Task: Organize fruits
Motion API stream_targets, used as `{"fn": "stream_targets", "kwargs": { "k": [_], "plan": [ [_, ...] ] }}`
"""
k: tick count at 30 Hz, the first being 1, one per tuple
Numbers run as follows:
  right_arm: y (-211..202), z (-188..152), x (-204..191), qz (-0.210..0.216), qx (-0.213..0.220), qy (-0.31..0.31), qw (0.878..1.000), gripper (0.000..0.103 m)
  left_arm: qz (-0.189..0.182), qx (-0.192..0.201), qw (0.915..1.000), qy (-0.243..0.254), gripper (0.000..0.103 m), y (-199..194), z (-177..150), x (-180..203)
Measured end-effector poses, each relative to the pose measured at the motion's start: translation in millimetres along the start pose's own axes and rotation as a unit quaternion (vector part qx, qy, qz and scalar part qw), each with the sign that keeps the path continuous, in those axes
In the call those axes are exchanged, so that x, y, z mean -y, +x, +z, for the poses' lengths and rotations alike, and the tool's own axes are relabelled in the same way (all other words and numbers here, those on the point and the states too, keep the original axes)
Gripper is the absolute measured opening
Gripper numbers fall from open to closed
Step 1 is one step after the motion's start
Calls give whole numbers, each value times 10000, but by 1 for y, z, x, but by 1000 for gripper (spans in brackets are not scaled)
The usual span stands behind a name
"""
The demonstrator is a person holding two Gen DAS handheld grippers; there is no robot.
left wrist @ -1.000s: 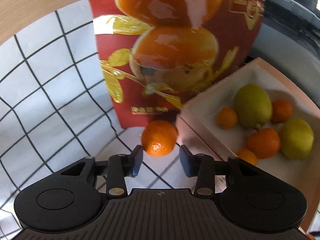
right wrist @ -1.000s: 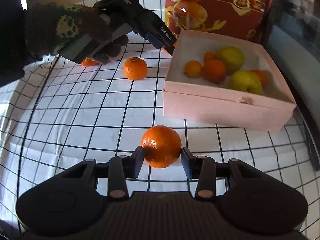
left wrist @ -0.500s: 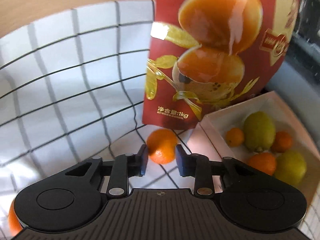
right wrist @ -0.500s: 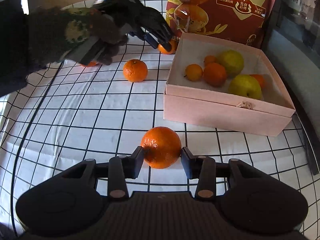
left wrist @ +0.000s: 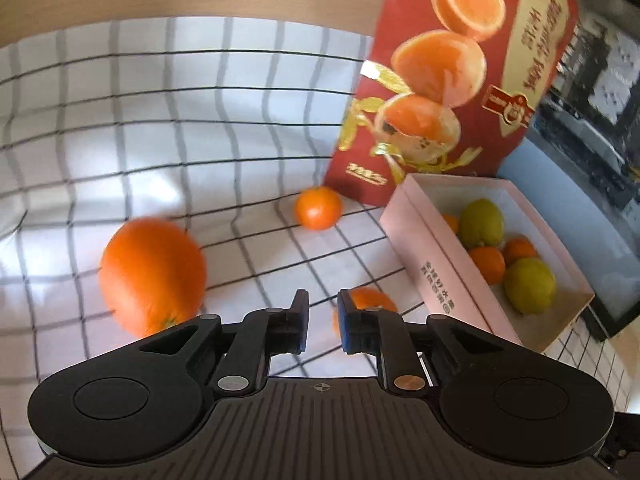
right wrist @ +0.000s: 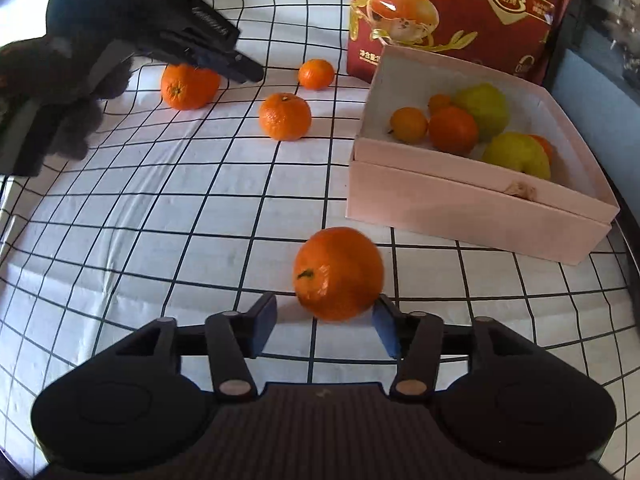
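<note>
A pink box (right wrist: 472, 204) on the right holds several oranges and two green fruits; it also shows in the left wrist view (left wrist: 440, 264). My right gripper (right wrist: 325, 330) is open, with an orange (right wrist: 338, 274) between its tips, touching the right pad. My left gripper (left wrist: 322, 326) is nearly shut and empty, held above the cloth. A large orange (left wrist: 152, 276) lies to its left, a small orange (left wrist: 319, 207) sits ahead by the red bag, and another orange (left wrist: 370, 300) lies just past its right finger. The right wrist view shows the left gripper (right wrist: 224, 60) over the large orange (right wrist: 188, 86).
A red bag printed with oranges (right wrist: 452, 12) stands behind the box; it also shows in the left wrist view (left wrist: 448, 80). A loose orange (right wrist: 285, 116) lies mid-cloth. A white cloth with a black grid (right wrist: 160, 208) covers the table. A dark edge (right wrist: 592, 40) lies right.
My left gripper has let go of the small orange, pulled back left and narrowed its jaws. My right gripper has opened wider and the orange now sits toward its right pad.
</note>
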State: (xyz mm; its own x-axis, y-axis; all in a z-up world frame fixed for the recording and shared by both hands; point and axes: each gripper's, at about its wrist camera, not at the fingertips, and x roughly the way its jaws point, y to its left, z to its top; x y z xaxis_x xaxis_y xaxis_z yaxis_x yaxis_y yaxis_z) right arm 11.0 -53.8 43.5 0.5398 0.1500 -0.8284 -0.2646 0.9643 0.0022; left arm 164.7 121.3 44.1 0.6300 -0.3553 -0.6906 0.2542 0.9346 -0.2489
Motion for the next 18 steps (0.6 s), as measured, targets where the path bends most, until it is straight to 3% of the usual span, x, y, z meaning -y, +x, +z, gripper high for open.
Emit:
{"fn": "stream_targets", "kwargs": {
  "k": [7, 14, 18],
  "plan": [
    [-2, -10, 6, -76, 111, 114, 9998, 73, 73, 149, 9998, 60, 21, -14, -1, 14],
    [-4, -20, 7, -185, 323, 206, 9991, 83, 443, 178, 9911, 1240, 24, 10, -16, 70],
    [-4, -27, 8, -214, 489, 231, 9983, 87, 722, -135, 9809, 1800, 27, 31, -26, 89]
  ]
}}
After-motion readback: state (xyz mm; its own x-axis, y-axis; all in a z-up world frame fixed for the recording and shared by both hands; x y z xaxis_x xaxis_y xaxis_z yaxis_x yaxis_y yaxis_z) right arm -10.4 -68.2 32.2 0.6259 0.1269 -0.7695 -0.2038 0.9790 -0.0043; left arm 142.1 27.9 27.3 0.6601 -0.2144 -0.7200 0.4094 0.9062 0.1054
